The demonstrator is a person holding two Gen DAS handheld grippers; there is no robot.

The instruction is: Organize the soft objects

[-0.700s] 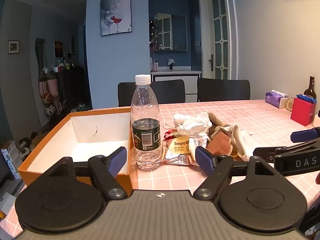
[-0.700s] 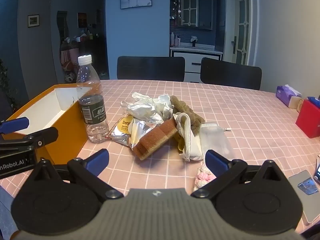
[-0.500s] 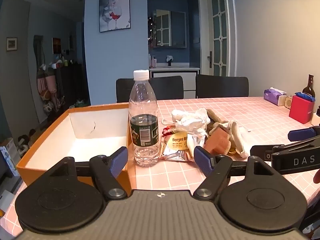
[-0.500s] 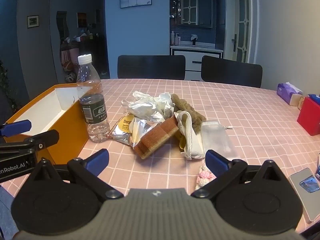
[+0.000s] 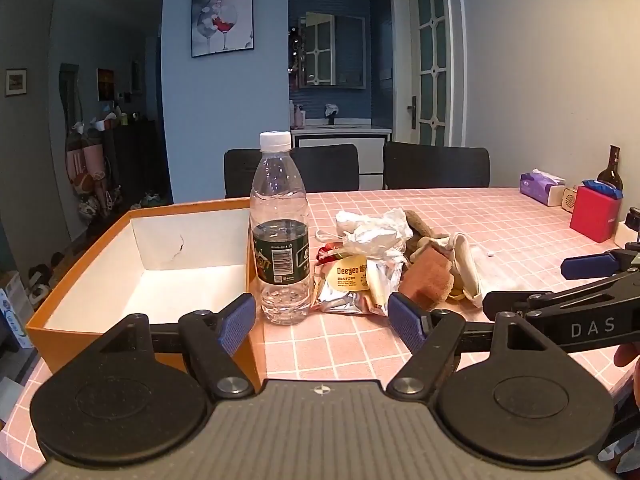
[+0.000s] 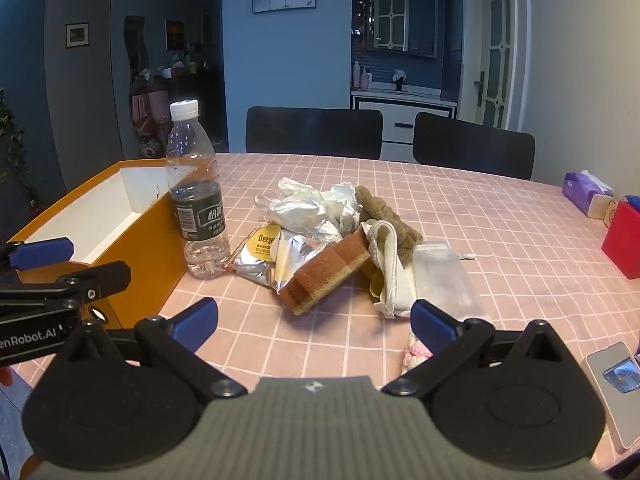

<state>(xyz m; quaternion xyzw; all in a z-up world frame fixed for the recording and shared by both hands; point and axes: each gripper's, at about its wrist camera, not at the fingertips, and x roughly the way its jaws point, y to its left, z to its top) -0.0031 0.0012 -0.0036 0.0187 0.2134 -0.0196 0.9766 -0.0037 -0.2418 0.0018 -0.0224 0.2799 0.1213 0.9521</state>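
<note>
A pile of soft things lies mid-table: a silver snack packet (image 6: pixel 262 256), crumpled white wrappers (image 6: pixel 312 206), a brown sponge (image 6: pixel 326 276), a brown plush (image 6: pixel 386 216), a cream cloth (image 6: pixel 390 268) and a clear pouch (image 6: pixel 440 280). A pink knitted item (image 6: pixel 416 350) lies by my right gripper. An open orange box (image 5: pixel 140 276) with a white inside stands at the left, a clear water bottle (image 5: pixel 280 236) beside it. My left gripper (image 5: pixel 322 322) is open and empty, just short of the bottle and packet (image 5: pixel 352 284). My right gripper (image 6: pixel 314 320) is open and empty, short of the sponge.
A red box (image 5: pixel 594 212), a purple tissue pack (image 5: pixel 540 186) and a dark bottle (image 5: pixel 610 168) stand at the table's far right. A phone (image 6: pixel 616 380) lies near my right gripper. Two black chairs (image 6: pixel 316 130) stand behind the table.
Both grippers have drifted slightly; the scene sits a little lower in the left view. Nothing has been taken hold of or moved on the table.
</note>
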